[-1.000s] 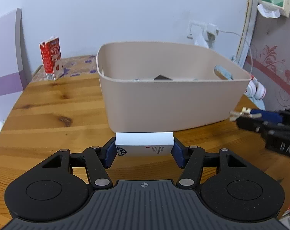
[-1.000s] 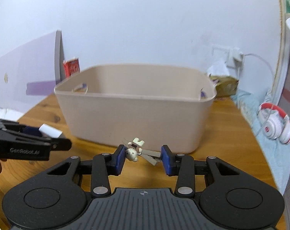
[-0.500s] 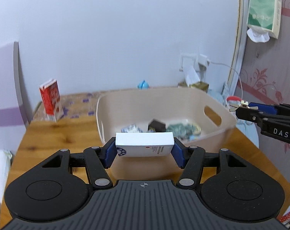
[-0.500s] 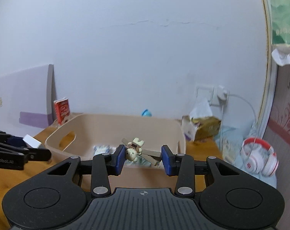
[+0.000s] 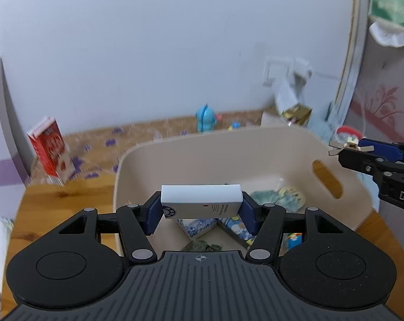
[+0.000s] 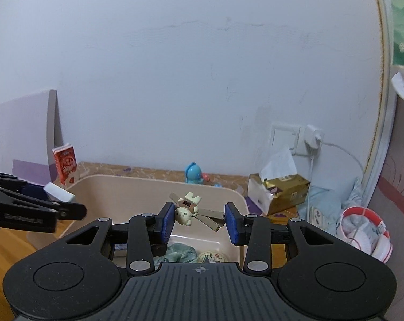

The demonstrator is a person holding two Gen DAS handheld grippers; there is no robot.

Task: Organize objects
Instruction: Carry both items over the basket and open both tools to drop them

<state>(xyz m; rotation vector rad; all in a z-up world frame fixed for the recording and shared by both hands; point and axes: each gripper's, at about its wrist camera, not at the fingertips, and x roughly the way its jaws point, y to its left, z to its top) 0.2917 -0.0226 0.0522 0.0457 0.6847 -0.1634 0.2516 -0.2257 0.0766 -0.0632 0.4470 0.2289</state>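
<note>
Within the last second both grippers had risen from worktop level beside the beige storage bin (image 5: 255, 144) to a height above its rim, so the bin's inside, hidden behind its wall a second earlier, now lay open below them. That put both carried items over the opening, and the drop into the bin looked like the step at hand.

The left gripper (image 5: 201, 211) hung over the bin's near-left part. Its jaws were clenched about a box-length apart on the two ends of a small white carton (image 5: 201, 204), held level, clear of the bin's contents: a blue-patterned box (image 5: 195, 226), crumpled green wrappers (image 5: 268, 199) and a round tin (image 6: 212, 257).

The right gripper (image 6: 199, 219) hovered over the bin's right side, near the handle slot (image 5: 327, 179). Its jaws stood at a moderate gap, grasping a cream toy figurine on a grey metal clip (image 6: 195, 210); the figurine pressed against the left pad, and whether the clip's far end reached the right pad was unclear.

On the worktop (image 5: 57, 195) behind, a red carton (image 5: 49, 151) stood upright, untouched.
</note>
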